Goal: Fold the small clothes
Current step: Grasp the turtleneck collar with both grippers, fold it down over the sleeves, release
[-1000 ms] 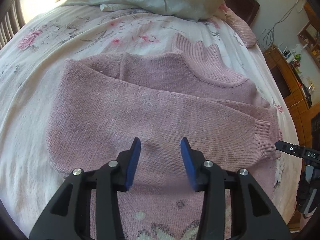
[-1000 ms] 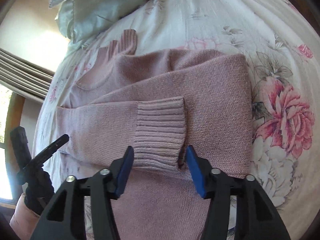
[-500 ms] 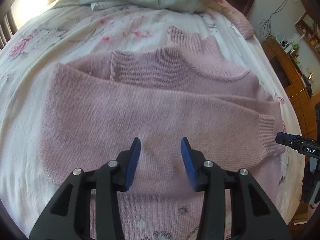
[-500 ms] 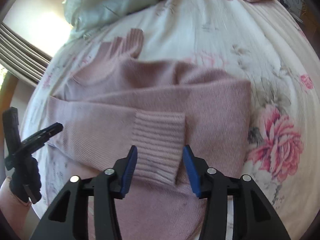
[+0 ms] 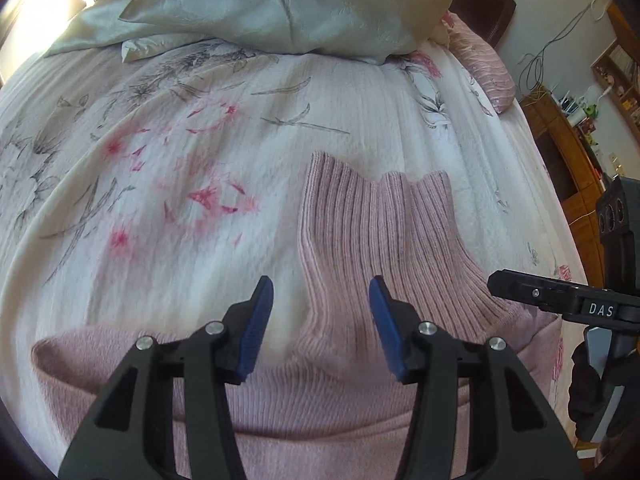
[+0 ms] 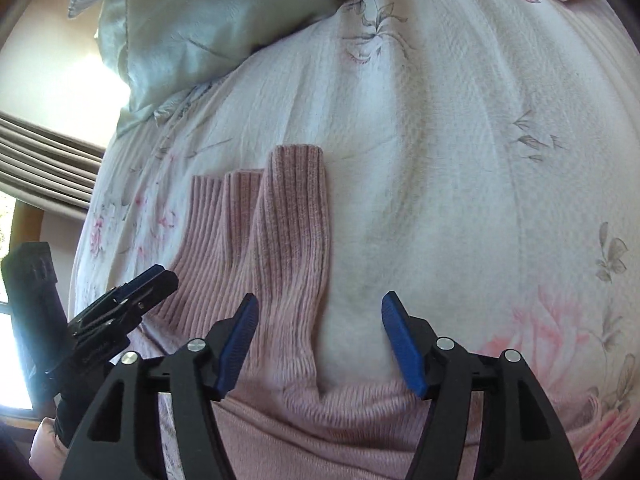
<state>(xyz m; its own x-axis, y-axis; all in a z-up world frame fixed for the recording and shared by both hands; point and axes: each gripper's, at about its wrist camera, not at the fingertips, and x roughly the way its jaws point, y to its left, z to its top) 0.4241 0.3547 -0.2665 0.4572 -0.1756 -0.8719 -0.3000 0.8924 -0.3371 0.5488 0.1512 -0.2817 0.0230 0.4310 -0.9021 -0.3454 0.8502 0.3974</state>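
The sweater (image 5: pixel 360 408) under both grippers is dusty pink, its collar (image 5: pixel 372 240) knitted in upright ribs of the same pink. The left gripper (image 5: pixel 320 324) and the right gripper (image 6: pixel 318 344) are black with blue pads (image 5: pixel 256 328) and silver screws. Ahead of them the bedspread (image 5: pixel 200 120) is white with pink blossoms and grey stems, and to the right of the right gripper a large pink rose (image 6: pixel 560 340). Beyond lies a pale green satin pillow (image 5: pixel 280 4), beside it a pink one (image 5: pixel 484 72).
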